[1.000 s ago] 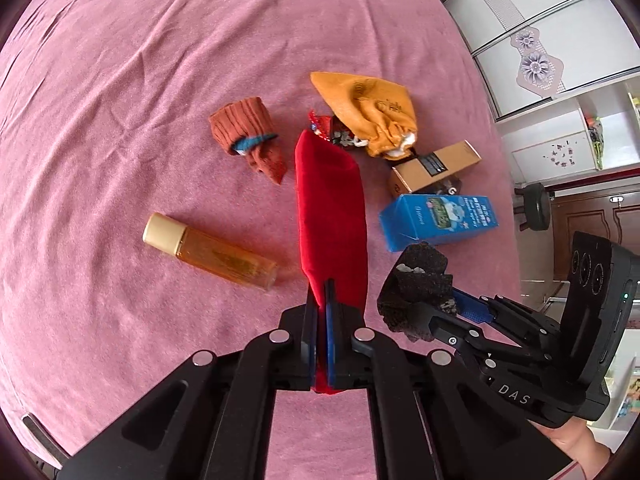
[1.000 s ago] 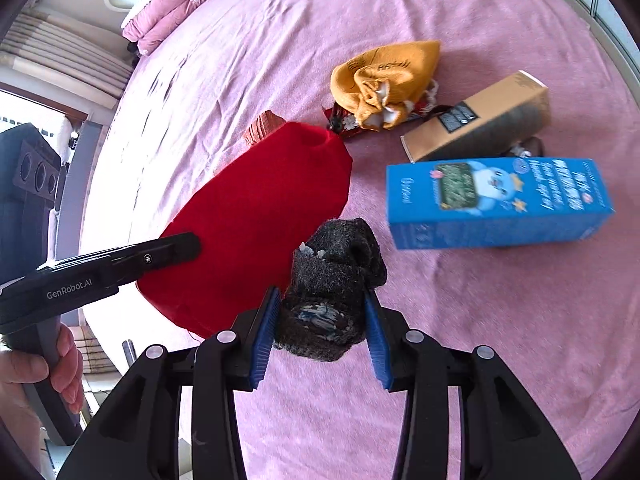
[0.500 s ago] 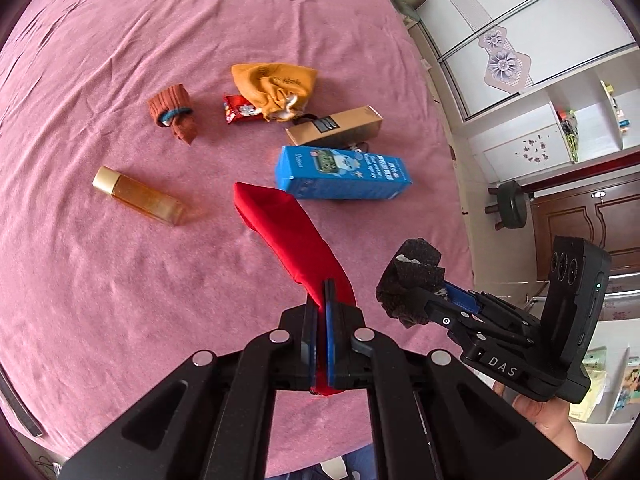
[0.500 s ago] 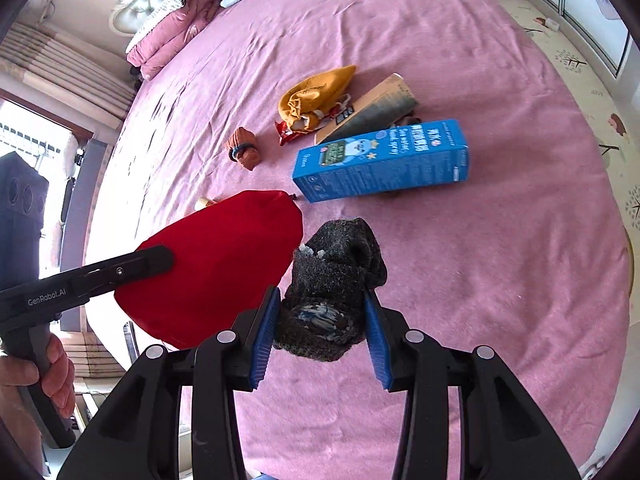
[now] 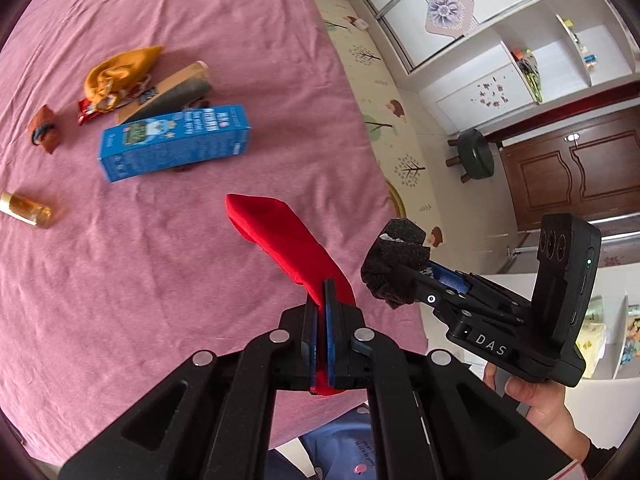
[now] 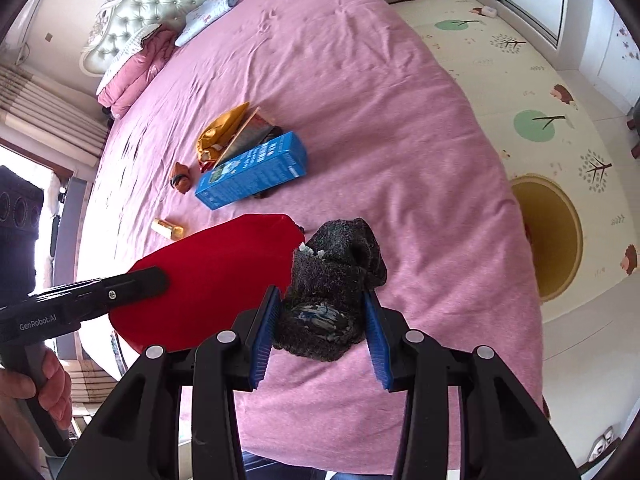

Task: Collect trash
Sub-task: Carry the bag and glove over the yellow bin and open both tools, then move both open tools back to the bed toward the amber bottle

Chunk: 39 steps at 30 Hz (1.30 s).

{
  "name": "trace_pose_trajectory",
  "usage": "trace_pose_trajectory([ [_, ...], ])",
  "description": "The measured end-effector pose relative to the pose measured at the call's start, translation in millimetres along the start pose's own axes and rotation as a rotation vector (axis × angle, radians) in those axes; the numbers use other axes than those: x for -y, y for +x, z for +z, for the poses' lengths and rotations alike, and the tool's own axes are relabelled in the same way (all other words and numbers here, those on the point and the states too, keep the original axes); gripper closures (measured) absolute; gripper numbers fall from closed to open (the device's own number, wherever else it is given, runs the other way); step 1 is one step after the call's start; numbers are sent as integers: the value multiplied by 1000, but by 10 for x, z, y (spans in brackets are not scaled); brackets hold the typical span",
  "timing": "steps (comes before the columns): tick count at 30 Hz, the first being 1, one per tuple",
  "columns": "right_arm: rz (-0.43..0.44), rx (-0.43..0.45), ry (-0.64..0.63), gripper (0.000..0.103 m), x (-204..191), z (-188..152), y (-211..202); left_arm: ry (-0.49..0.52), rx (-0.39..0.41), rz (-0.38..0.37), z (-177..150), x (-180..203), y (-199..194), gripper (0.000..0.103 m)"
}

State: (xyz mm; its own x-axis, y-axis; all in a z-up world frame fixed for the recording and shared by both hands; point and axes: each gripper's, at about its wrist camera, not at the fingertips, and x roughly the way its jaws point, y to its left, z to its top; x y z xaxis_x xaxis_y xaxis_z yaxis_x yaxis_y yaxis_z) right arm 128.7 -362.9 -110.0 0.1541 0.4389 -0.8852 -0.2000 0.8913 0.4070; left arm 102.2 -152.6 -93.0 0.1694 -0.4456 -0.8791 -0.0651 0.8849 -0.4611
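Note:
My left gripper [image 5: 321,292] is shut on a red cloth pouch [image 5: 280,240] and holds it in the air over the bed's near edge; the pouch also shows in the right wrist view [image 6: 216,276]. My right gripper [image 6: 320,320] is shut on a rolled dark grey sock [image 6: 336,280], which also shows to the right of the pouch in the left wrist view [image 5: 396,264]. On the pink bed [image 6: 380,100] lie a blue carton [image 5: 172,142], a brown box [image 5: 168,94], an orange pouch [image 5: 116,72], a red wrapper [image 5: 90,111], a rust sock [image 5: 44,130] and an amber bottle [image 5: 24,210].
The bed's headboard and pillows [image 6: 160,12] are at the far end. A patterned floor mat [image 6: 540,80] with a round yellow rug [image 6: 552,236] lies right of the bed. White cabinets [image 5: 500,40], a dark stool [image 5: 474,156] and a wooden door [image 5: 580,168] stand beyond.
Both grippers have pulled back and up from the bed with the red pouch and dark sock still held. The items on the bed look smaller and farther.

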Motion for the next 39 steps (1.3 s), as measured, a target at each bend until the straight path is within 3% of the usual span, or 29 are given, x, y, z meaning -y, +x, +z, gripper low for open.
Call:
trace_pose_trajectory([
  [17, -89, 134, 258, 63, 1835, 97, -741, 275, -142, -39, 523, 1871, 1077, 100],
  [31, -169, 193, 367, 60, 2803, 348, -973, 462, -235, -30, 904, 2844, 1970, 98],
  [33, -183, 206, 376, 54, 2856, 379, -993, 479, -237, -26, 950, 2915, 2030, 88],
  [35, -178, 213, 388, 44, 2913, 409, -1002, 470, -220, 4, 1012, 2915, 2056, 43],
  [37, -191, 213, 390, 44, 2944, 436, -1008, 448, -203, 20, 1075, 2870, 2051, 34],
  [39, -192, 213, 390, 44, 2956, 452, -1012, 433, -213, 44, 1115, 2810, 2058, 34],
])
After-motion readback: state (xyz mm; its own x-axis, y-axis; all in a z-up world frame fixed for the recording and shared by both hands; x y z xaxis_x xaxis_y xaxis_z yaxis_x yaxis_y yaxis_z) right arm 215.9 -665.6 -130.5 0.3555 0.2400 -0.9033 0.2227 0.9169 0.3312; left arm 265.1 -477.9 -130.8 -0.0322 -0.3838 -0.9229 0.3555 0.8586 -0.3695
